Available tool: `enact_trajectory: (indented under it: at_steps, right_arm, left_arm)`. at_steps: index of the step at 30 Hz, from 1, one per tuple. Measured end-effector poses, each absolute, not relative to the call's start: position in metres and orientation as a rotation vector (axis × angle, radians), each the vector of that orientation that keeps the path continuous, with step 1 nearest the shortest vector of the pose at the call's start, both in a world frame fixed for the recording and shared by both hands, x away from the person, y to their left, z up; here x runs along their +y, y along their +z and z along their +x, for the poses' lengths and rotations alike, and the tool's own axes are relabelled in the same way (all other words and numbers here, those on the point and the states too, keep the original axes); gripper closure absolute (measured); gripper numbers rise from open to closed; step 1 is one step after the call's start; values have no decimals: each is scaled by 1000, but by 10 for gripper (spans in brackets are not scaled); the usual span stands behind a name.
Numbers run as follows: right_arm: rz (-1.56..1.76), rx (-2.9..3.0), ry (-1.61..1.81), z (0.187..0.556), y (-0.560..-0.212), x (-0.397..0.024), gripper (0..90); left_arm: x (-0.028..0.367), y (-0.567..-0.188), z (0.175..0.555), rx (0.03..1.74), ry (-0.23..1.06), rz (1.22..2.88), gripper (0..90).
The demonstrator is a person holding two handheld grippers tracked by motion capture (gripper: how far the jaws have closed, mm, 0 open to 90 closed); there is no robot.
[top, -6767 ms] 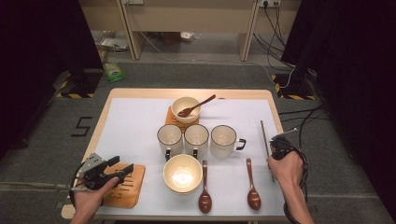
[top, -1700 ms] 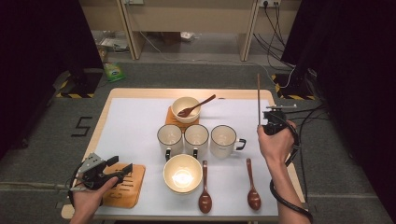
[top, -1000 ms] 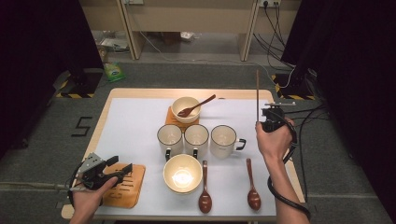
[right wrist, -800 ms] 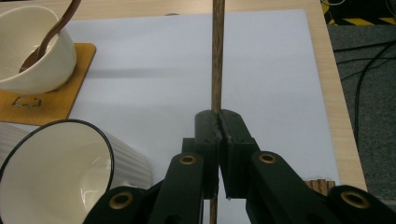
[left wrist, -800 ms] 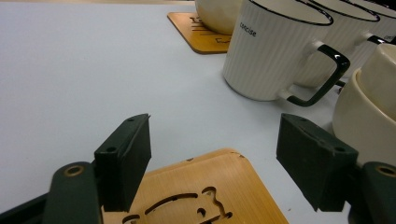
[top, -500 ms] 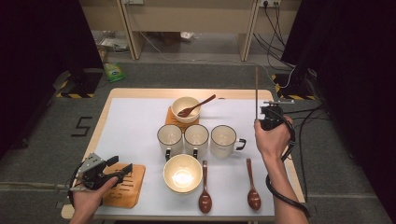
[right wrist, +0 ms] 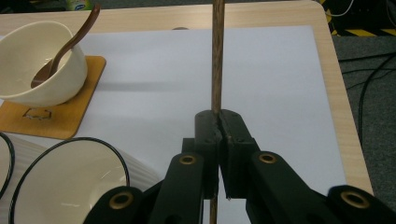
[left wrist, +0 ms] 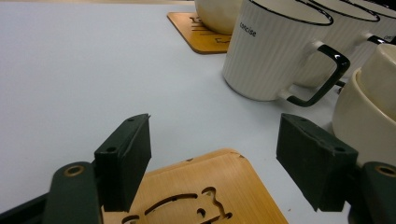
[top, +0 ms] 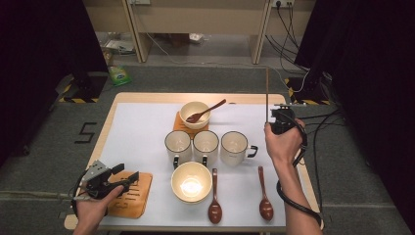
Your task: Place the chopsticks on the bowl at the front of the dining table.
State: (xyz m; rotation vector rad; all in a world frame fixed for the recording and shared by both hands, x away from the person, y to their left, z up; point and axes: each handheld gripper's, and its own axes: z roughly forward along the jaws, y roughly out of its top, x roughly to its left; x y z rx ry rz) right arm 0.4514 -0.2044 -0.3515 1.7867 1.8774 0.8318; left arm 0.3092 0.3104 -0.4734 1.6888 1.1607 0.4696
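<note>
Lifted off the counter's right edge since the earliest frame, the thin wooden stick now stands upright, pinched in my right gripper's jaws above the mugs' far side, while my left gripper waits, jaws spread, over the near coaster.

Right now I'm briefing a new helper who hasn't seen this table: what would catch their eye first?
Probably the thin wooden stick held upright in the shut right gripper near the table's far right edge. Next, the row of three white mugs mid-table. The left gripper hovers open over a wooden coaster at the near left corner.
</note>
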Motion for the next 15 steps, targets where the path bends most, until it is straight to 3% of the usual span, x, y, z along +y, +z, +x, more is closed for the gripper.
enact_trajectory:
  at_steps: [15]
  right_arm:
    - [1774,1882,843,456,-351,-199,864]
  left_arm:
    - [311,-473,309,1162,471,1686,256]
